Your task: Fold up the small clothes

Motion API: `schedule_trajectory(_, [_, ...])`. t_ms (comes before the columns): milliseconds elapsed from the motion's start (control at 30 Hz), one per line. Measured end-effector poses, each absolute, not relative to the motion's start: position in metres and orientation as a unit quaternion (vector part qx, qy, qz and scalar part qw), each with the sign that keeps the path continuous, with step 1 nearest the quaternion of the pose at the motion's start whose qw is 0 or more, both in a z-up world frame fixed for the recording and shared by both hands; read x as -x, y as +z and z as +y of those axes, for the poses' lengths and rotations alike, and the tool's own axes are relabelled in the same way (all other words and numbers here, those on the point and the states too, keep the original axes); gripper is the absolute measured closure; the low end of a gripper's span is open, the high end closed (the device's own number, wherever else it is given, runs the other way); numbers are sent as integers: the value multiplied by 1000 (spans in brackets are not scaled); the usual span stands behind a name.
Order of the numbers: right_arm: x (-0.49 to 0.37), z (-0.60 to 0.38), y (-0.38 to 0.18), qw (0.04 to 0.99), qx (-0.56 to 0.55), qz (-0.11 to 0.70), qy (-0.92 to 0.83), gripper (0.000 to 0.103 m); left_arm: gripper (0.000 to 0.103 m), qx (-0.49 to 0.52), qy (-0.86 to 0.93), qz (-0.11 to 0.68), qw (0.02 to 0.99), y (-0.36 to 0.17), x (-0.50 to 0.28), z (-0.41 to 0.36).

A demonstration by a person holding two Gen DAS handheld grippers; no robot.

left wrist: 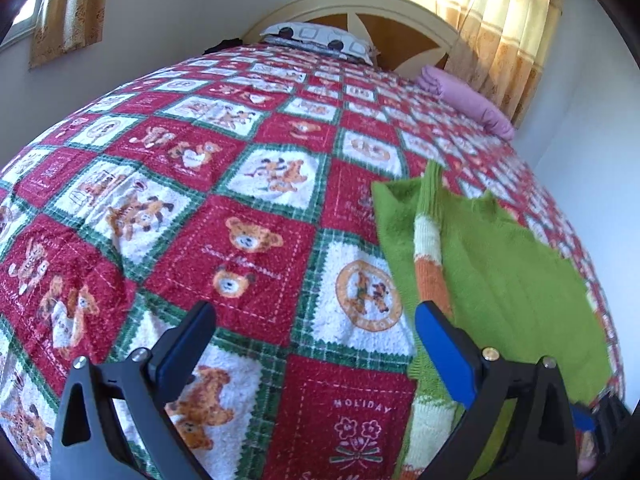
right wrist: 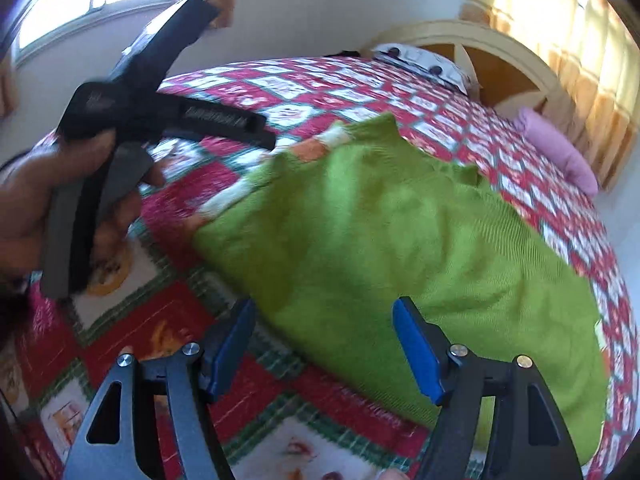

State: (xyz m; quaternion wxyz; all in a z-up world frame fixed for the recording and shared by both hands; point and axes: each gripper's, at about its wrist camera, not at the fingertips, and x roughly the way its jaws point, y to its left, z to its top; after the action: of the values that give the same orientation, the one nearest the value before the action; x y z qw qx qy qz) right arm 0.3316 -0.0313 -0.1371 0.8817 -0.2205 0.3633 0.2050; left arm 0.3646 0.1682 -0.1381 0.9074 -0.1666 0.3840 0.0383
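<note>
A small green knitted sweater with orange and white striped sleeves lies flat on the bed. In the left wrist view the sweater is at the right, one striped sleeve folded over its body. My left gripper is open and empty above the quilt, its right finger at the sweater's left edge. My right gripper is open and empty, over the sweater's near edge. The left gripper's handle, held by a hand, shows at the left of the right wrist view.
A red, white and green teddy-bear quilt covers the bed. A patterned pillow and wooden headboard are at the far end. A folded purple cloth lies at the far right edge. Curtains hang behind.
</note>
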Motion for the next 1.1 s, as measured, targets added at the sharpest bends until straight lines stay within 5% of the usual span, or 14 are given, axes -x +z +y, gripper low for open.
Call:
schedule_trajectory(400, [-317,22,-150,869,332,305,204,31,3,148,-29,397,905,-130,-406,147])
schedule_trajectory(633, [-327,36,-152,867,348,295,200,35,31,123,-77,421,895,-138,-447,127])
schedule_trajectory(833, [-328,51,-159,858,372,286,210,60,43,139,-91,434,886,-146,-468,130])
schedule_trajectory(933, [-332,53,-158,856,364,293,222,79,85,153,-134,434,878,-146,-469,129])
schedule_trajectory(967, [-334,52,-157,856,355,300,227,90,88,149,-135,434,878,-145,-468,127])
schedule_trajectory(1100, [-331,36,-144,865,321,299,242,95,90,188,-142,441,866,-140,-467,135])
